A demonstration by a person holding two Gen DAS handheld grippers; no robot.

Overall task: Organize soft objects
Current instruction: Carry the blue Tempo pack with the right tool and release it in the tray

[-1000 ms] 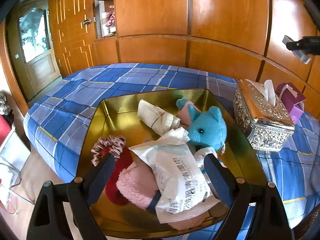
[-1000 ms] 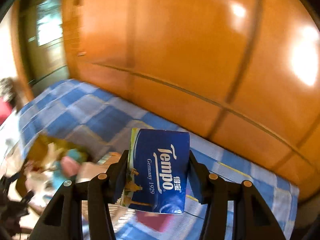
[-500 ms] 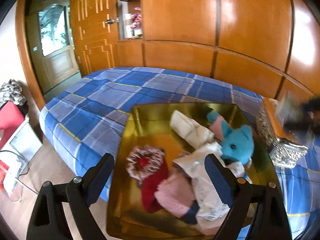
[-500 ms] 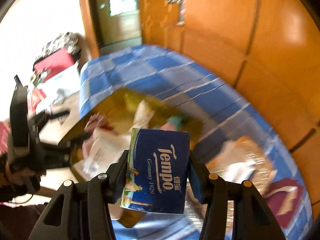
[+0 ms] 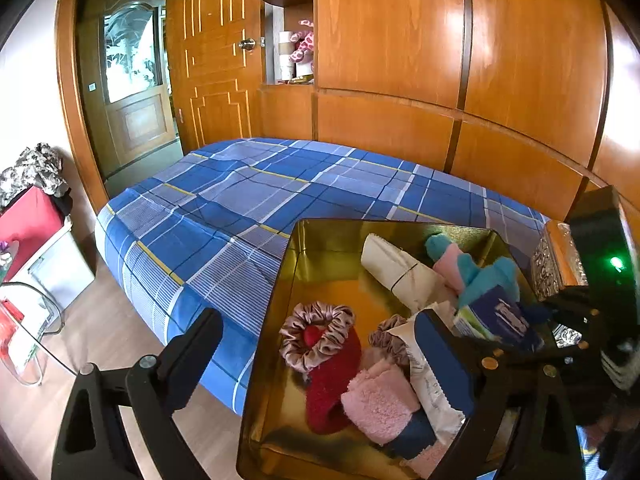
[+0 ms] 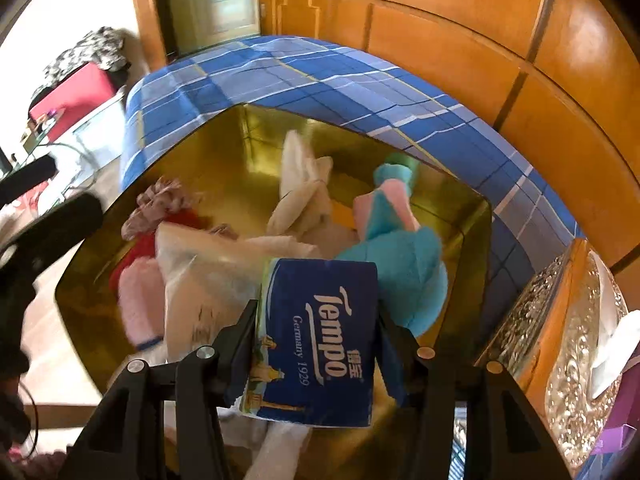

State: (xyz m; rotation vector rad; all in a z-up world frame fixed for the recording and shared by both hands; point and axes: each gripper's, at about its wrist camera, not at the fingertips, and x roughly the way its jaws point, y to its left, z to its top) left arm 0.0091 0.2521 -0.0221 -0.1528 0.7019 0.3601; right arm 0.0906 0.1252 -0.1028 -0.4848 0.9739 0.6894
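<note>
A gold tray (image 5: 320,248) (image 6: 248,132) on the bed holds a blue plush toy (image 5: 488,280) (image 6: 404,272), a cream rolled cloth (image 5: 396,272), a pink scrunchie (image 5: 316,332), a red fluffy piece (image 5: 332,392), a pink fluffy cloth (image 5: 380,400) and a white plastic packet (image 5: 432,384) (image 6: 208,280). My right gripper (image 6: 316,316) is shut on a blue Tempo tissue pack (image 6: 320,340) (image 5: 500,320), low over the tray's right side beside the plush toy. My left gripper (image 5: 320,360) hovers at the tray's near left edge. Its jaws are opening, with nothing between them.
An ornate silver tissue box (image 6: 568,340) (image 5: 556,264) stands right of the tray, with a purple box (image 6: 624,432) beyond it. The blue plaid bed cover (image 5: 240,200) runs back to the wood-panelled wall. Floor and a glass table (image 5: 24,320) lie to the left.
My right gripper has swung down with the tissue pack from above the bed to just over the tray. My left gripper has shifted left, and its jaws stand a little wider.
</note>
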